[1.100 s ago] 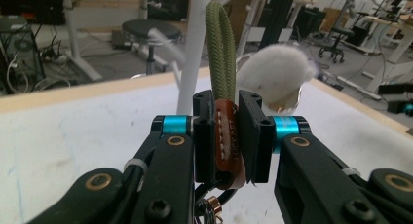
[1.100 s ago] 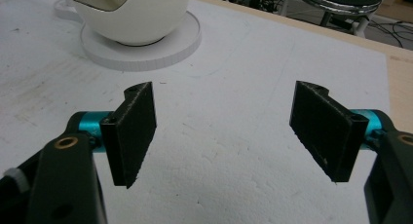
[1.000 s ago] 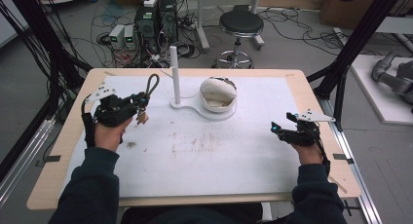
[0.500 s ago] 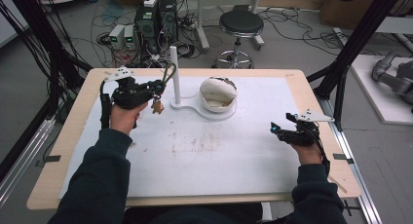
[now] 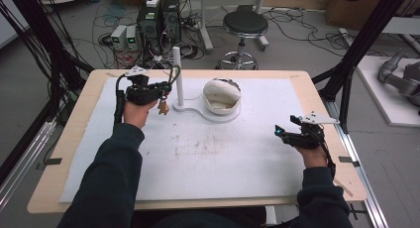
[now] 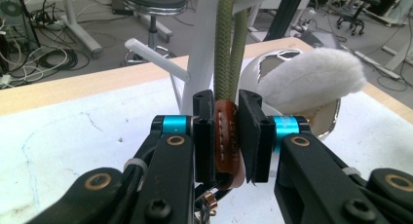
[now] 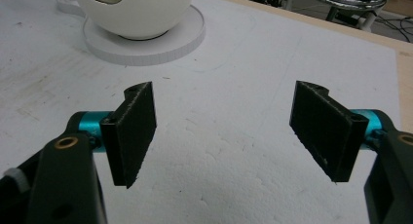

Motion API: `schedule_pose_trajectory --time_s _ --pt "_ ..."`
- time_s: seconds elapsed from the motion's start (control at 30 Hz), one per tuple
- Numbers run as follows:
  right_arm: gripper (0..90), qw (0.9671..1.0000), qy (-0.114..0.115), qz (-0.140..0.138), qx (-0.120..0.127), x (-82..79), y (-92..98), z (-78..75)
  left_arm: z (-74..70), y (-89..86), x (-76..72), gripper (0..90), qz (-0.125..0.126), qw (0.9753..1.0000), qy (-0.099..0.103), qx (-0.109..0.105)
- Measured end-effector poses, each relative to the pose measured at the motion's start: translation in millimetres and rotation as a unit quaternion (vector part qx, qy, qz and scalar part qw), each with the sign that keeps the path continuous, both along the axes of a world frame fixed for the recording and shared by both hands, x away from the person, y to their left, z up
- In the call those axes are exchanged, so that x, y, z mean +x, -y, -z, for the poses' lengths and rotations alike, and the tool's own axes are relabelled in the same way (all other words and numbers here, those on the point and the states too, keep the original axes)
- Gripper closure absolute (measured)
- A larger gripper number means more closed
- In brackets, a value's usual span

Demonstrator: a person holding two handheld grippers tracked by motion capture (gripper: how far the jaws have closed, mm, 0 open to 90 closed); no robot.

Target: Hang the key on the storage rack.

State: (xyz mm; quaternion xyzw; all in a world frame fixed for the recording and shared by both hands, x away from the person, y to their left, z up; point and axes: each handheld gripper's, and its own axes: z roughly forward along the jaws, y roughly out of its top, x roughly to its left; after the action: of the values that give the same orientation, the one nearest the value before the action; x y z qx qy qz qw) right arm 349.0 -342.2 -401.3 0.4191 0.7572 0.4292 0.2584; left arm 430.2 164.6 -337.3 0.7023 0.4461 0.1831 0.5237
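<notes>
Left gripper (image 6: 226,136) around brown leather tab (image 6: 228,141), lower end hidden.

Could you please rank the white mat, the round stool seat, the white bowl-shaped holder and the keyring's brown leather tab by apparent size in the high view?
1. white mat
2. round stool seat and white bowl-shaped holder: too alike to rank, and the stool stands farther off
3. brown leather tab, which hangs below the left gripper

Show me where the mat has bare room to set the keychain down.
Bare mat lies between the stand's base and the near edge, from the left gripper to the right gripper. It is crowded around the post and bowl.
</notes>
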Motion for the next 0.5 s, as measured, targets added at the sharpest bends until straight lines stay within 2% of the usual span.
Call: schedule_pose_trajectory --time_s 0.1,0.13,0.17,0.2,0.33,0.37,0.43,0.47,0.5 --pt "25.5 1.0000 -0.002 -0.001 0.002 0.3 0.7 0.4 1.5 3.0 0.6 75.6 -0.004 0.9999 0.004 0.009" --pt "25.5 1.0000 -0.002 -0.002 0.002 0.3 0.9 0.5 2.9 3.0 0.4 74.8 0.000 1.0000 -0.001 0.010" --pt "25.5 1.0000 -0.002 -0.002 0.002 0.3 0.9 0.5 2.9 3.0 0.4 70.8 0.000 1.0000 -0.001 0.010" --pt "25.5 1.0000 -0.002 -0.002 0.002 0.1 0.9 0.4 5.5 0.8 -0.8 62.5 -0.005 1.0000 -0.004 0.003" --pt "25.5 1.0000 -0.002 -0.002 0.002 -0.3 1.2 0.4 11.0 -5.3 -4.1 49.4 -0.003 1.0000 -0.005 -0.004" --pt "25.5 1.0000 -0.002 -0.002 0.002 -0.3 1.2 0.4 13.1 -8.0 -5.6 49.4 -0.001 1.0000 -0.002 -0.007" --pt "25.5 1.0000 -0.002 -0.003 0.002 -0.7 0.7 0.3 18.6 -17.3 -11.9 36.2 -0.002 0.9998 0.012 -0.015" --pt "25.5 1.0000 -0.001 -0.004 0.002 -0.7 0.7 0.4 18.6 -17.3 -11.9 30.1 -0.002 0.9998 0.012 -0.015" --pt "25.5 1.0000 -0.001 -0.004 0.002 -0.7 0.7 0.4 20.2 -20.3 -14.5 30.1 0.000 0.9998 0.015 -0.014"
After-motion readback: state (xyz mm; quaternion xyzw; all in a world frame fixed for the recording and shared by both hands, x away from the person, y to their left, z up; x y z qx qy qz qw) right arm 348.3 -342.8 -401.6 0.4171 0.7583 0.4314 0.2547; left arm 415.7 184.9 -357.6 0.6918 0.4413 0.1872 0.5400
